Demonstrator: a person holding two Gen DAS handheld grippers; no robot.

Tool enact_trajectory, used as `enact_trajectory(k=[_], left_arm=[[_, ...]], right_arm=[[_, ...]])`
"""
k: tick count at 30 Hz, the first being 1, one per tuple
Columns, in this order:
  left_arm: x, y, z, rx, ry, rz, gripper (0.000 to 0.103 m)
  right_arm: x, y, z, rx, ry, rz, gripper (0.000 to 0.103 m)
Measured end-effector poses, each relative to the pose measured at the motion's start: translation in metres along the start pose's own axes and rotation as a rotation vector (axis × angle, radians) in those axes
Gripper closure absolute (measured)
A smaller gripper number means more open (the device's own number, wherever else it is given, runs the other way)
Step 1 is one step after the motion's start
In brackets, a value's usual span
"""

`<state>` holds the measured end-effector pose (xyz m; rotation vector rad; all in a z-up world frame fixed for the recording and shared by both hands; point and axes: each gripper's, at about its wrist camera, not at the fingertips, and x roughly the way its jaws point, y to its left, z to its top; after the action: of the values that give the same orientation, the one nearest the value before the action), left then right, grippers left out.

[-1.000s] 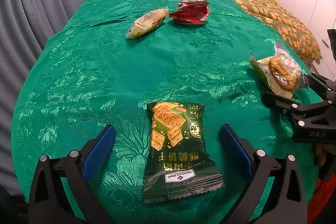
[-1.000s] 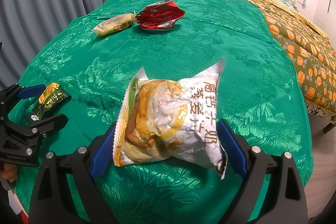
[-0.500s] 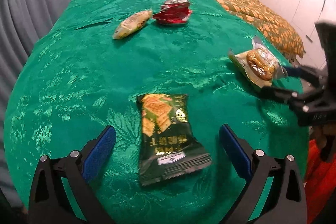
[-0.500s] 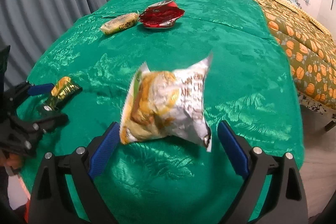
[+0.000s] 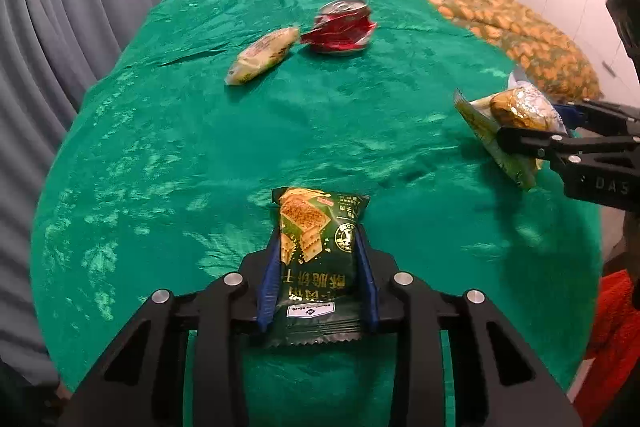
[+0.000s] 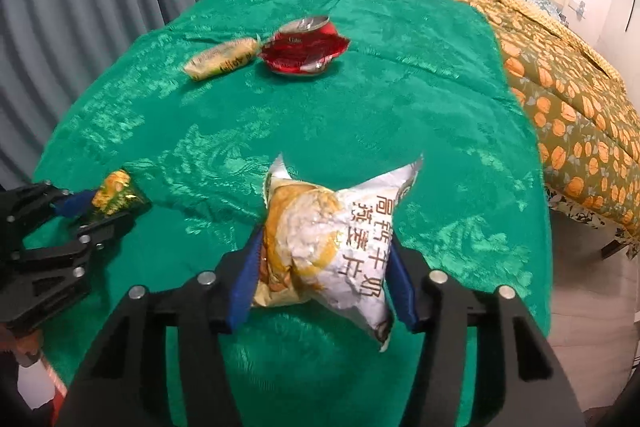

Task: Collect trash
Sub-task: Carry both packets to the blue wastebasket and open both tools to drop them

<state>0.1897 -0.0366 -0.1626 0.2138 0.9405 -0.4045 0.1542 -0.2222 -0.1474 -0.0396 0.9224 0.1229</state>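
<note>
Two grippers, left (image 5: 318, 269) clamping cracker packet (image 5: 318, 247), right (image 6: 322, 277) clamping pastry bag (image 6: 328, 243), crushed can (image 5: 340, 31) beyond

Under both grippers spreads a green cloth (image 5: 200, 147) with a satin sheen and a woven flower pattern that catches the light. Between the matt blue pads of the left gripper (image 5: 318, 277) sits a glossy dark green plastic cracker packet (image 5: 318, 247), and the right gripper (image 6: 322, 275) pinches a crinkled, shiny foil-like snack bag (image 6: 340, 239). Well ahead of them lie a crushed red can (image 5: 340, 31) of shiny metal and a glossy pale yellow wrapper (image 5: 262, 55).
</note>
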Motion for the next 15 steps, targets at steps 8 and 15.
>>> enact_trajectory(k=[8,15], left_arm=[[-0.019,-0.045,0.013,-0.023,-0.034,-0.138,0.071],[-0.028,-0.141,0.031,0.083,-0.034,-0.274,0.071]], right_arm=[[-0.041,-0.044,-0.021,0.1,-0.043,0.066,0.049],[-0.07,-0.138,-0.063,0.227,-0.044,-0.039,0.049]])
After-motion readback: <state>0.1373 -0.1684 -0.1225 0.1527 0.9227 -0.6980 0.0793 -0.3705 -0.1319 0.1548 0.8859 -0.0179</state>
